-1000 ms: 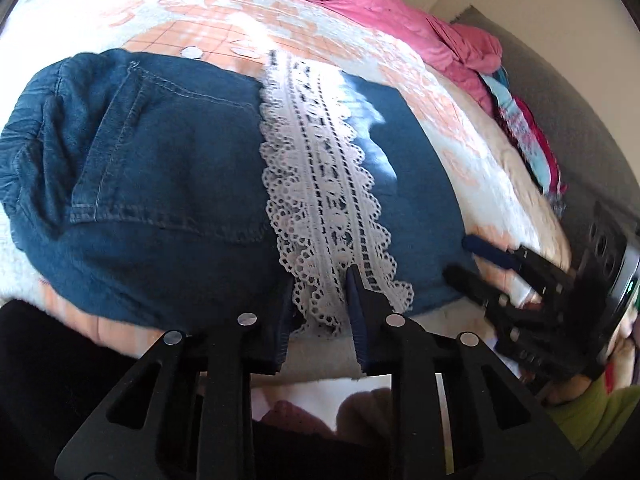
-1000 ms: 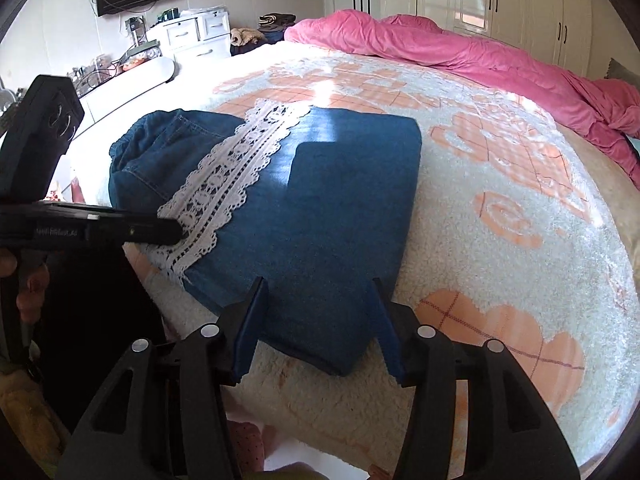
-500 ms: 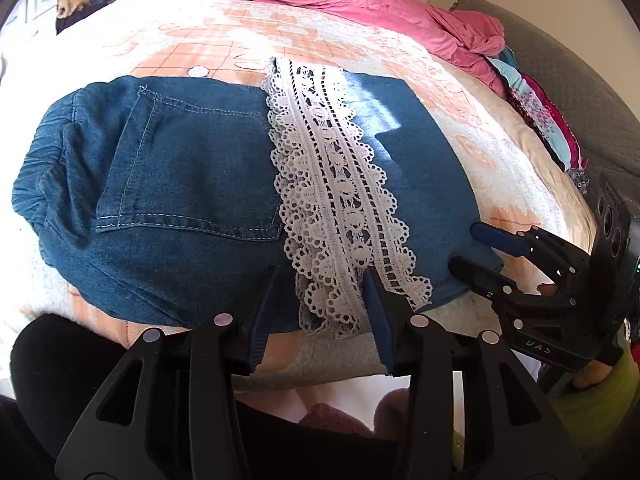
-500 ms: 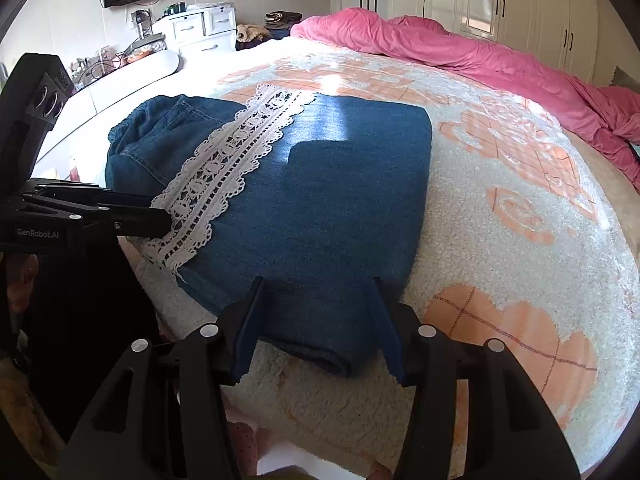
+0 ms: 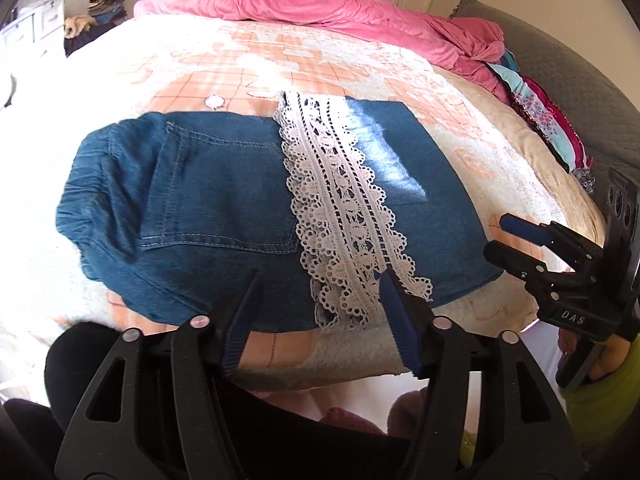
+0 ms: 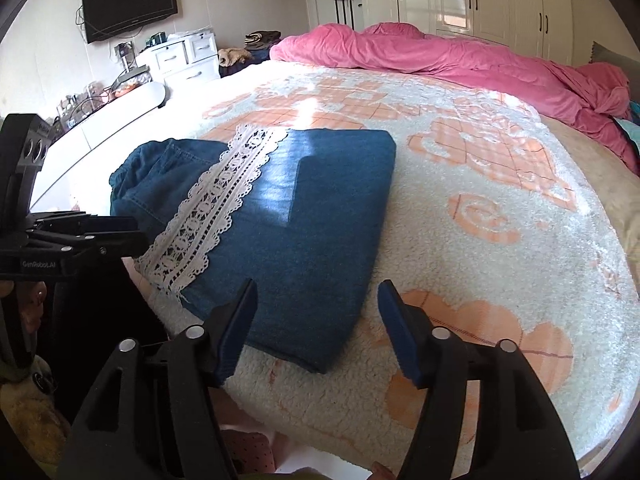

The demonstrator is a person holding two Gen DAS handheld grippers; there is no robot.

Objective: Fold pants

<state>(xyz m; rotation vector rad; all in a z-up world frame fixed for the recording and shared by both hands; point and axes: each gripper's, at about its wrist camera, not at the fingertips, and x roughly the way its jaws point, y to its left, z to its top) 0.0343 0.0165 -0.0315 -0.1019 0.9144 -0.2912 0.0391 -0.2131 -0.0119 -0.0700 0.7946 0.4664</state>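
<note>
On the bed (image 6: pixel 500 184) lie folded pants (image 6: pixel 312 216).

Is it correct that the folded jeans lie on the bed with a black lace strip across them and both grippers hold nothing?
Not quite: the lace strip is white, as the left wrist view shows. The rest holds: the folded jeans lie on the bed, and the left gripper and right gripper, jaws opening, hold nothing.
</note>
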